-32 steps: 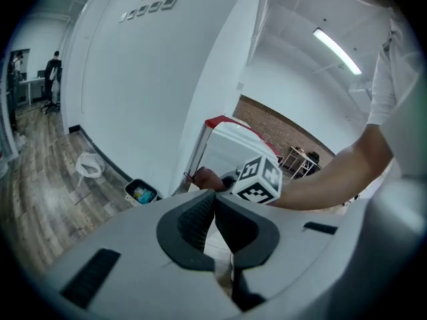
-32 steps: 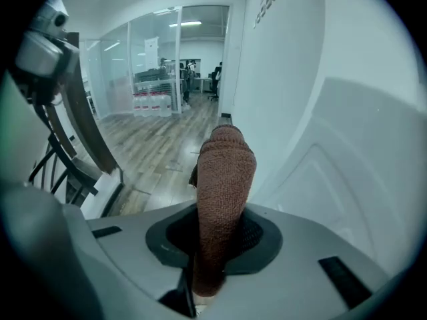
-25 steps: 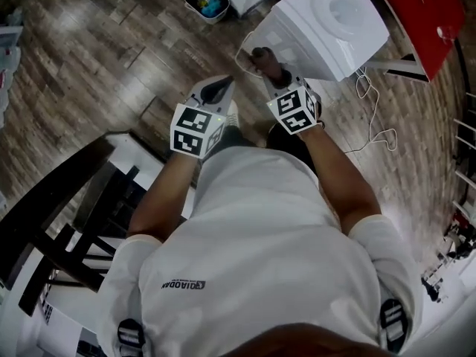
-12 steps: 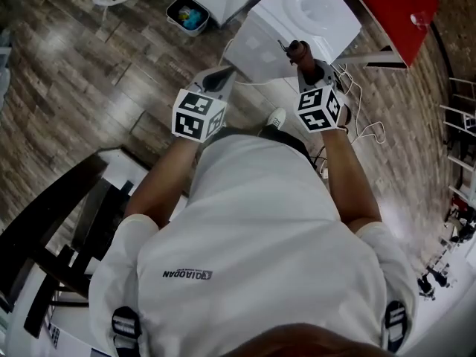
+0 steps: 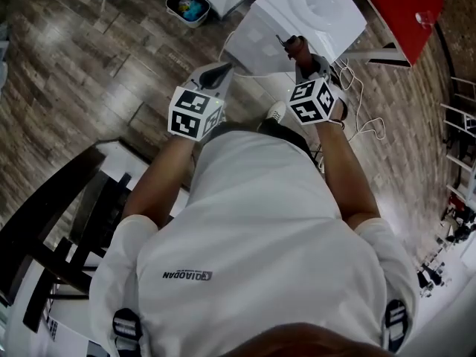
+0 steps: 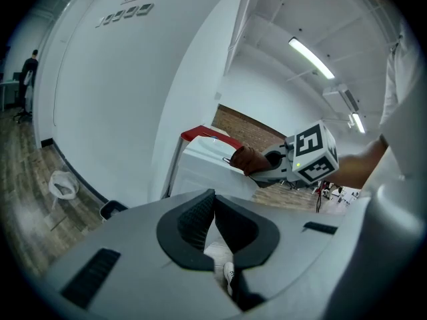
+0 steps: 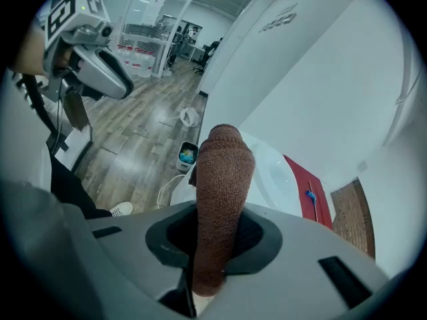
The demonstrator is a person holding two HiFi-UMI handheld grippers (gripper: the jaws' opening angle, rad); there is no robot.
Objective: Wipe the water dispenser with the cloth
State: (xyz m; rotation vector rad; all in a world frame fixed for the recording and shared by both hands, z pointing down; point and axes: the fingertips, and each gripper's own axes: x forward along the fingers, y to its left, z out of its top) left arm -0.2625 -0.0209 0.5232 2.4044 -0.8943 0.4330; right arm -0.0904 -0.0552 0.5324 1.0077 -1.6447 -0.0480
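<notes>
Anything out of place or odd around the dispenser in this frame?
Only the white cord, trailing in loose loops over the floor beside the water dispenser, near the person's shoe. No spill or damage shows. The right gripper holds the cloth.

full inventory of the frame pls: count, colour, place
water dispenser: 1, white, on floor, upper centre of head view
cloth: 1, brown, in right gripper, at dispenser's near edge
bin: 1, dark rim, blue contents, floor left of dispenser
cable: 1, white, floor right of dispenser
table: 1, red top, right of dispenser
furniture frame: 1, dark, lower left
shoe: 1, white, floor near dispenser
left gripper: 1, grey, jaws together, empty
right gripper: 1, grey, shut on cloth
</notes>
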